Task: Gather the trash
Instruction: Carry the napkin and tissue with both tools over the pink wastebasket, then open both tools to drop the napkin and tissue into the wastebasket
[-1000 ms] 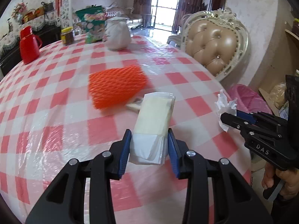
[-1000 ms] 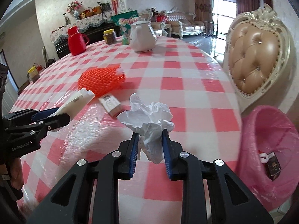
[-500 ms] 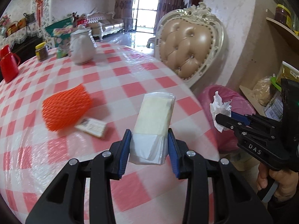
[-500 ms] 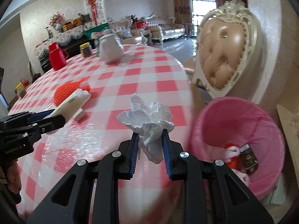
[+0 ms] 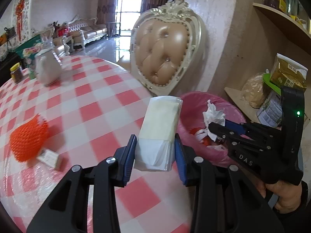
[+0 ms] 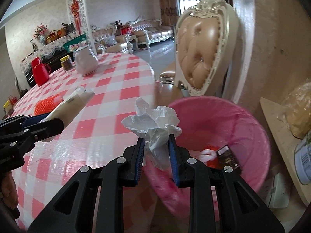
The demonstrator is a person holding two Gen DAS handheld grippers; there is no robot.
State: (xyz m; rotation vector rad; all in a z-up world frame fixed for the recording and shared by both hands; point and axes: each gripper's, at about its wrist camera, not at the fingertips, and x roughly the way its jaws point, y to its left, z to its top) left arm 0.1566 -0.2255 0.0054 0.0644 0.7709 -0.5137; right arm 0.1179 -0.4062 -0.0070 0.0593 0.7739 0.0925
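Observation:
My left gripper (image 5: pixel 155 151) is shut on a cream tissue pack in clear wrap (image 5: pixel 160 124), held above the table edge near the pink bin (image 5: pixel 194 104). My right gripper (image 6: pixel 156 151) is shut on a crumpled white tissue (image 6: pixel 153 121), held over the near rim of the pink-lined bin (image 6: pixel 243 128). The bin holds a dark wrapper (image 6: pixel 228 156) and red and white scraps. The right gripper with its tissue also shows in the left wrist view (image 5: pixel 212 114). The left gripper with its pack shows in the right wrist view (image 6: pixel 73 104).
The round table with red-checked cloth (image 5: pixel 93 101) carries an orange foam net (image 5: pixel 27 137), a small carton (image 5: pixel 49 157), a white jug (image 5: pixel 47 69) and a jar (image 5: pixel 16 73). A cream padded chair (image 5: pixel 165 58) stands behind the bin. Shelves with bags (image 5: pixel 287 73) are at the right.
Both grippers have swung right from over the table towards the bin, each keeping its load. The right gripper's tissue now hangs over the bin's rim.

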